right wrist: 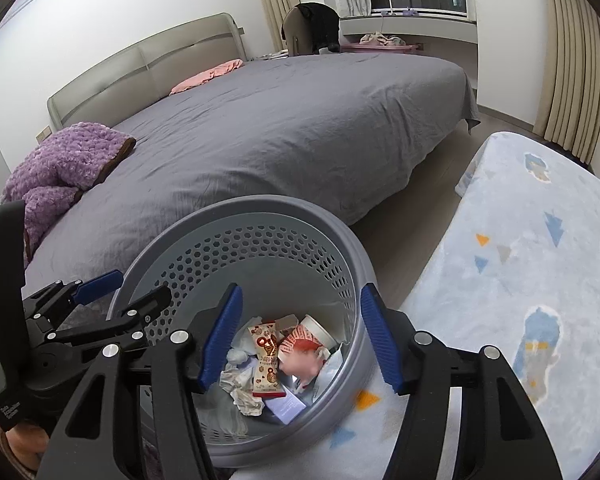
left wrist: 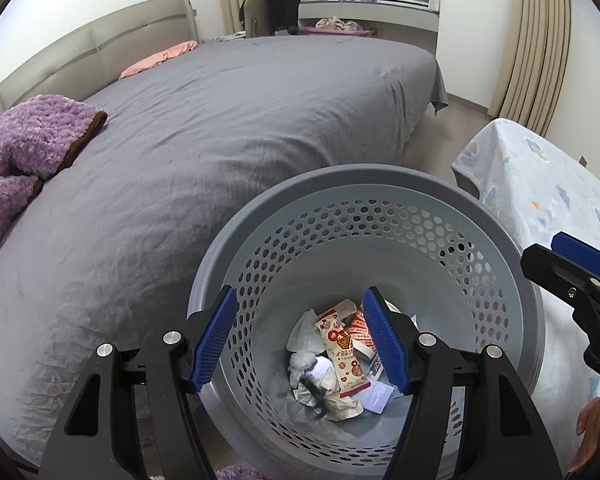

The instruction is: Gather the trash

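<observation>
Filling most of the room, a bed (left wrist: 236, 120) under a grey cover, beige headboard (left wrist: 84, 56) against the white wall
Heaped at the near-left corner of the cover, a purple fleece blanket (left wrist: 28, 148) with brown trim; far along by the headboard, a pink pillow (left wrist: 160, 60)
Off to the right, a pale blue patterned blanket (right wrist: 520, 280) over a low surface, wooden floor (right wrist: 416, 216) between it and the bed; beige curtains (left wrist: 536, 48) behind
Standing close against the bed's near side, a grey perforated basket (left wrist: 364, 184), round, rim wide, wall pierced with hexagonal holes, its right side just beside the blue blanket
Poised over the basket mouth, the left gripper (left wrist: 300, 340), blue pads spread wide, nothing between them
Likewise above the basket's right part, the right gripper (right wrist: 300, 340), pads well apart, holding nothing; seen also at the far right edge of the left wrist view
Lying at the bottom of the basket, the trash: a red-and-cream snack wrapper (left wrist: 346, 354), crumpled white tissue (left wrist: 306, 336) touching its left side, a paper cup (right wrist: 314, 330) on its side, a small white card (left wrist: 376, 396) at the near edge
</observation>
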The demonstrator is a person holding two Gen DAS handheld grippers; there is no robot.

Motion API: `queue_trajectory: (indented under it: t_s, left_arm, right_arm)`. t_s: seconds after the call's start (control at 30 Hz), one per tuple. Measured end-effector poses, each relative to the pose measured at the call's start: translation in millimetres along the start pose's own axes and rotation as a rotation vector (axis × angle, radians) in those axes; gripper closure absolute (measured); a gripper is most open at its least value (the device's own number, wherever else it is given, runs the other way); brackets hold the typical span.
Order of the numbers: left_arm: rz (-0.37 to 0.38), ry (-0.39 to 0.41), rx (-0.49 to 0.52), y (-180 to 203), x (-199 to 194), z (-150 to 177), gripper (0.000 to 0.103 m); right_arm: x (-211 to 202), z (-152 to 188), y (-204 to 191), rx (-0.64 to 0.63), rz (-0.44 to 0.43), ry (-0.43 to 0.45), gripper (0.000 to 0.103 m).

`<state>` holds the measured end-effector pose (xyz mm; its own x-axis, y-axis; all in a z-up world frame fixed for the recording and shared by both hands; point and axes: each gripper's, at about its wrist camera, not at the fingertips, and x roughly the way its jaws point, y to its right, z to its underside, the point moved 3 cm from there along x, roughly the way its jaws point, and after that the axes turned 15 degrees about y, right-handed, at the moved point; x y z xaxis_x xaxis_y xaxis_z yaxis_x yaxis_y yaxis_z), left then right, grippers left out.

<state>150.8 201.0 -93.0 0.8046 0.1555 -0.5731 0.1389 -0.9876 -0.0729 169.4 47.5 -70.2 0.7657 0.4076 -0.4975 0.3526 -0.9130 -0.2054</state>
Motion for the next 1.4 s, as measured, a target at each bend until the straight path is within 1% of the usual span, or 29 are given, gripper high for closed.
queue_trajectory:
  t_s: [0.07, 0.13, 0.47, 0.53, 0.6, 0.63, 0.77, 0.9, 1.13, 1.4]
  left_arm:
    - [-0.001, -0.001, -0.005, -1.2, 0.1, -0.2, 0.038]
    - [-0.004, -0.002, -0.007, -1.4, 0.2, -0.3, 0.035]
    - [-0.013, 0.003, -0.010, -4.0, -0.1, -1.0, 0.032]
    - [-0.016, 0.007, -0.007, -3.9, -0.6, -1.3, 0.029]
    - [-0.021, 0.010, -0.007, -4.4, -0.8, -1.3, 0.022]
    - [-0.024, 0.011, -0.007, -5.1, -0.9, -1.5, 0.020]
    - [-0.027, 0.011, -0.012, -6.8, -0.9, -1.3, 0.016]
    - [-0.033, 0.017, -0.009, -6.6, -1.7, -1.7, 0.009]
    - [-0.042, 0.013, -0.017, -9.8, -0.8, -1.4, 0.007]
    - [-0.049, 0.011, -0.020, -12.1, -0.5, -0.9, 0.006]
  right_arm:
    - [0.6, 0.4, -0.7, -0.001, 0.003, 0.000, 0.044]
    - [0.9, 0.7, -0.9, 0.000, 0.004, -0.001, 0.044]
    - [0.2, 2.3, -1.3, -0.002, 0.010, 0.001, 0.044]
    - [0.1, 2.5, -1.1, -0.001, 0.012, 0.001, 0.044]
    - [-0.2, 3.0, -0.8, 0.001, 0.016, 0.000, 0.044]
    - [0.0, 3.1, -1.0, 0.002, 0.016, -0.001, 0.044]
    - [-0.5, 3.9, 0.0, 0.008, 0.021, -0.003, 0.044]
    - [-0.6, 4.0, 0.5, 0.010, 0.030, -0.001, 0.043]
    - [-1.1, 4.5, 0.8, 0.012, 0.043, -0.001, 0.042]
    - [-0.9, 5.1, -2.0, 0.005, 0.047, -0.003, 0.040]
